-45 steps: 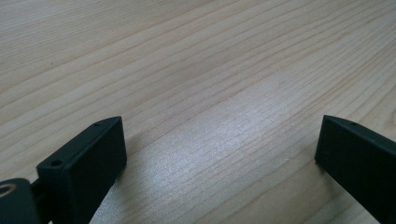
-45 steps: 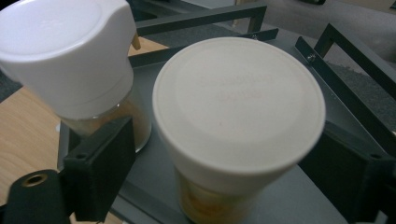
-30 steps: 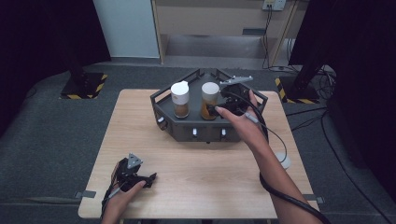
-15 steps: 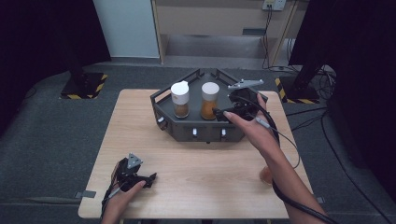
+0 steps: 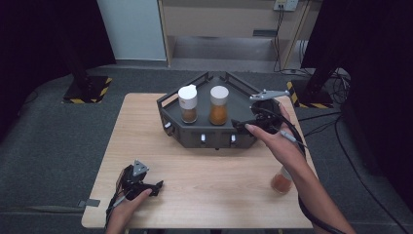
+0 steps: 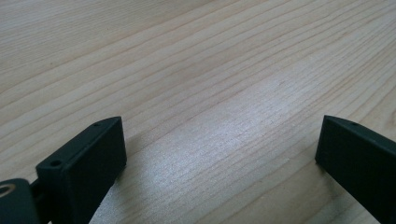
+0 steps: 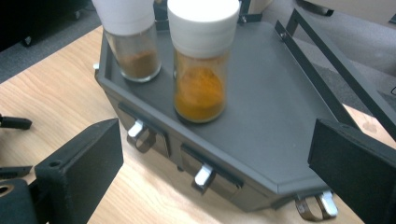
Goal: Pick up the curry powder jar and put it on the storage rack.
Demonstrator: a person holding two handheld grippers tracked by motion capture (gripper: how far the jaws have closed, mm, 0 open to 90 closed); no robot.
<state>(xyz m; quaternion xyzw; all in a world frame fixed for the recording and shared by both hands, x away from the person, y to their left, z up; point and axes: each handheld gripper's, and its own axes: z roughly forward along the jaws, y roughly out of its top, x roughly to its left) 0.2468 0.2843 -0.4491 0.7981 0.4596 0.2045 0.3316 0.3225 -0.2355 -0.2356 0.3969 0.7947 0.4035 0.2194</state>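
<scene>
A dark grey angular rack (image 5: 243, 100) stands at the back middle of the wooden table. Two white-capped spice jars stand upright on it: a brown-spice jar (image 5: 187, 103) on the left and an orange-spice jar (image 5: 219, 105) beside it. My right gripper (image 5: 246, 117) hovers at the rack's right front corner, open and empty, with its jaws toward the jars. In the right gripper view, my right gripper (image 7: 215, 163) stands wide apart, short of the orange-spice jar (image 7: 201, 60) and the brown-spice jar (image 7: 130, 37). My left gripper (image 5: 151, 187) rests open at the front left; in the left gripper view, my left gripper (image 6: 219, 154) frames bare wood.
A third jar (image 5: 281, 181) with orange-brown contents stands on the table at the front right, partly behind my right forearm. Metal clips (image 7: 203, 175) line the rack's front face, and a raised rail (image 7: 327, 56) runs along its right side. Dark carpet surrounds the table.
My right gripper has drawn back to the right, away from the orange-spice jar, which stays on the rack. The left gripper has not moved.
</scene>
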